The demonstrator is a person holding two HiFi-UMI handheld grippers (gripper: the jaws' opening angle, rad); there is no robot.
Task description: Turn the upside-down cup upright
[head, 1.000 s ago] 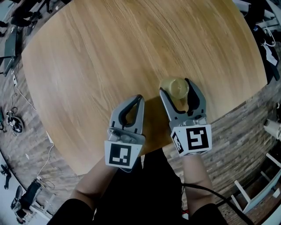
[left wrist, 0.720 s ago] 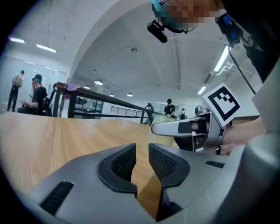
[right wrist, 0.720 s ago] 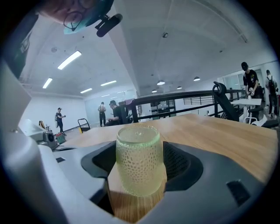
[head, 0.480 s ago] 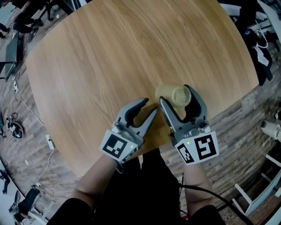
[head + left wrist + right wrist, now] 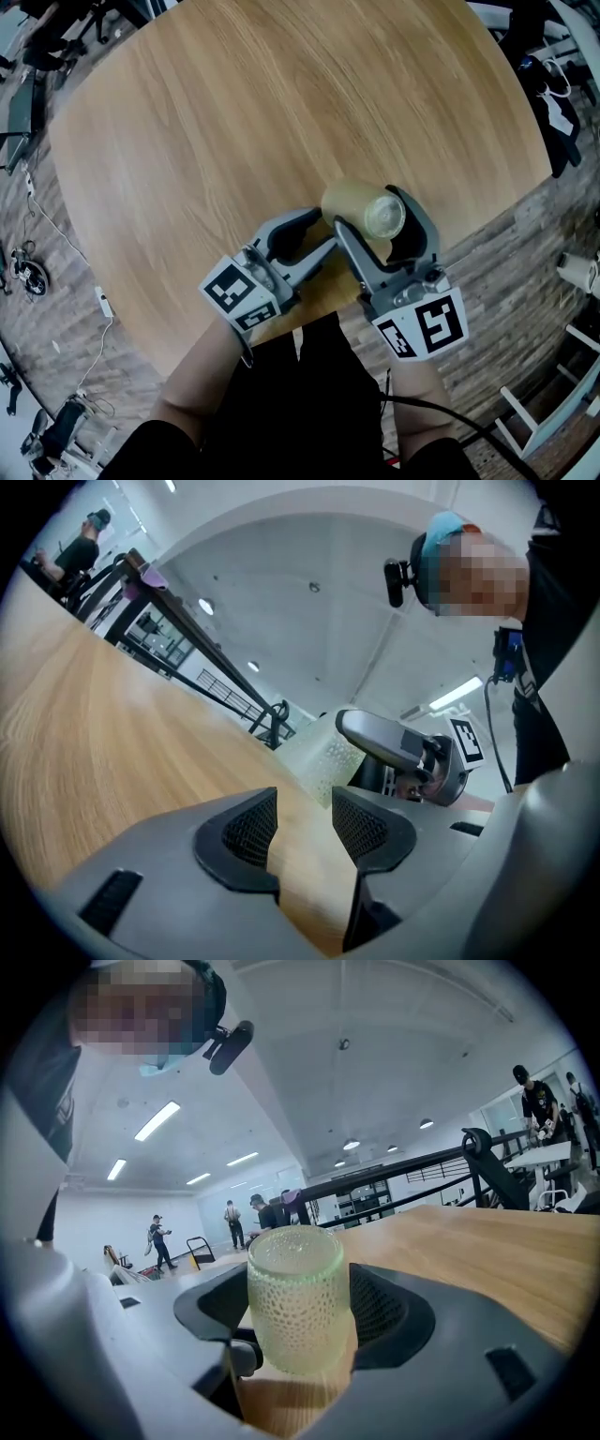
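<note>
A pale green textured glass cup (image 5: 349, 201) sits between the pads of my right gripper (image 5: 370, 211), which is shut on its sides. The cup is off the round wooden table (image 5: 234, 112), base still uppermost and a little tilted. In the right gripper view the cup (image 5: 295, 1279) fills the gap in the right gripper (image 5: 300, 1312). My left gripper (image 5: 322, 231) points right toward the cup; its jaws have just been opening and hold nothing. The left gripper view shows the left gripper (image 5: 305, 822) with bare tabletop in its gap and the cup (image 5: 323, 759) just beyond the tips.
The table's near edge runs just under both hands. Around it lie a wood-pattern floor (image 5: 525, 281), cables and gear at the left (image 5: 23, 272), and white furniture at the lower right (image 5: 562, 403). People stand far off in the hall (image 5: 230, 1222).
My left gripper went from shut to wide open and swung its tips right toward the cup. The right gripper lifted the cup off the table and tilted it slightly.
</note>
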